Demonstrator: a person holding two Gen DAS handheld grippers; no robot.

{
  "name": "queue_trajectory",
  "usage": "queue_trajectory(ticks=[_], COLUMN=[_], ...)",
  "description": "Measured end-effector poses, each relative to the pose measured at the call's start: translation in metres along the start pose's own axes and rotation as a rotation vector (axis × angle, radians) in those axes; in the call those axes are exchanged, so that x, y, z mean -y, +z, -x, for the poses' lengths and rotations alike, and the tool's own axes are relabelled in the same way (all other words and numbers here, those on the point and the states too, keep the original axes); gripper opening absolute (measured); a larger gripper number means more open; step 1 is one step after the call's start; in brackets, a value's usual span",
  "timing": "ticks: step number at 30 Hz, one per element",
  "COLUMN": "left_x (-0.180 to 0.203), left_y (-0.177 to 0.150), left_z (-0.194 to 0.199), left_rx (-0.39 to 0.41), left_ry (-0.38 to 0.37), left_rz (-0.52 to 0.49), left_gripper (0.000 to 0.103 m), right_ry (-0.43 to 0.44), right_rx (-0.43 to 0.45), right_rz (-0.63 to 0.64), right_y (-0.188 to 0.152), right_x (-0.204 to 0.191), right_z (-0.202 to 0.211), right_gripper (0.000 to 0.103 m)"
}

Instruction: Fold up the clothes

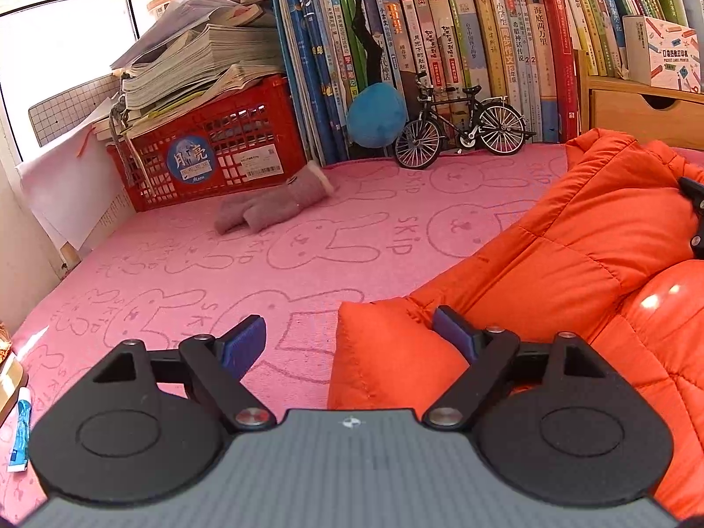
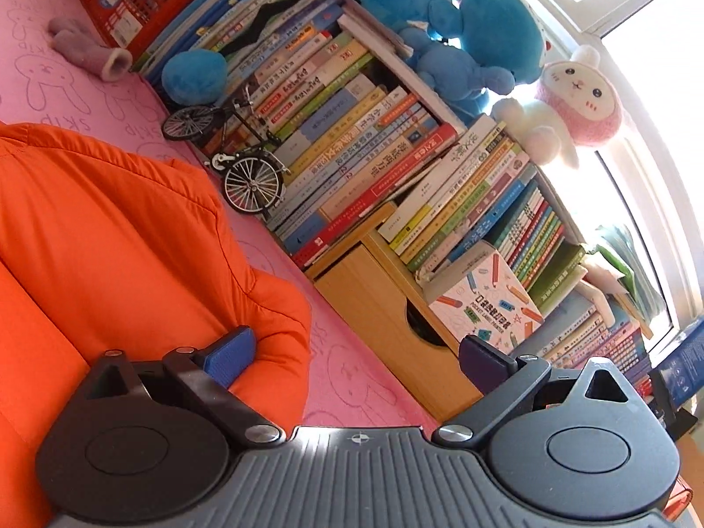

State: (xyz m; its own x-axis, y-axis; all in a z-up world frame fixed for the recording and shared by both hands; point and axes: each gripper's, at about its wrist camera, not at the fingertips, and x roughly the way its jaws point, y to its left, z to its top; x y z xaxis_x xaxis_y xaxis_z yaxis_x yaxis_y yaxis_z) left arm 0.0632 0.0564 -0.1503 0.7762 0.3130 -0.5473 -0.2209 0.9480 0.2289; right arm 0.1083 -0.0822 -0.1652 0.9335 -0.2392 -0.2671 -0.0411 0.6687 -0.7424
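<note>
Pink bunny-print cloth covers the whole work surface, "SKIP" lettering all over it. Far edge is a wall of upright books, packed tight, with blue plush toys and a pink-and-white plush bunny on top in the right wrist view.

Orange puffer jacket is the task item: quilted, bulky, lying on the cloth on the right half of the left wrist view and running to the near edge. In the right wrist view it fills the left side.

Red plastic crate sits far left, stacked papers piled on it. Wooden drawer unit at far right under the books, a printed box on its top.

Left gripper: fingers spread wide, nothing held. Right pad touches a jacket edge, left pad is over bare cloth.

Right gripper: fingers also spread wide, empty. Left pad rests against the jacket's rounded edge, right pad is in front of the drawer unit; cannot tell if it touches.

Model bicycle stands upright against the books. Grey-purple knit gloves lie just near of the crate, well apart from the jacket.
</note>
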Motion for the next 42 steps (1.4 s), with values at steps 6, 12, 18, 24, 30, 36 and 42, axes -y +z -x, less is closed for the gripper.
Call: queue_trajectory(ticks=[6,12,18,24,30,36,42], left_x=[-0.008,-0.014,-0.022,-0.024,-0.04,-0.09,-0.118], left_y=[0.001,0.005,0.006,0.006,0.013,0.032,0.037], left_z=[-0.002,-0.005,-0.012,-0.013,-0.013,0.023,0.068], left_rx=[-0.015,-0.036,-0.036,0.001,-0.02,-0.057,-0.12], left_ry=[-0.04,-0.08,-0.109,-0.149,-0.215,-0.283,-0.51], left_rz=[0.022,0.01,-0.033,-0.119,-0.088,0.097,0.265], left_gripper=[0.086,0.086,0.097,0.097,0.096,0.09,0.09], right_ry=[-0.131,-0.048,-0.04,-0.18,-0.208,-0.24,-0.16], right_rx=[-0.232,-0.028,-0.06,-0.171,-0.181,-0.217,-0.269], right_rz=[-0.2,-0.29,-0.221,-0.178,-0.318,-0.495,-0.431], right_y=[0.006,0.045,0.016,-0.045,-0.053,-0.043,-0.022], right_x=[0.047,0.011,-0.04,-0.012,0.013,0.032,0.004], right_z=[0.01,0.086,0.113,0.132,0.163,0.171,0.139], right_gripper=[0.096,0.097,0.097,0.097,0.097,0.099,0.076])
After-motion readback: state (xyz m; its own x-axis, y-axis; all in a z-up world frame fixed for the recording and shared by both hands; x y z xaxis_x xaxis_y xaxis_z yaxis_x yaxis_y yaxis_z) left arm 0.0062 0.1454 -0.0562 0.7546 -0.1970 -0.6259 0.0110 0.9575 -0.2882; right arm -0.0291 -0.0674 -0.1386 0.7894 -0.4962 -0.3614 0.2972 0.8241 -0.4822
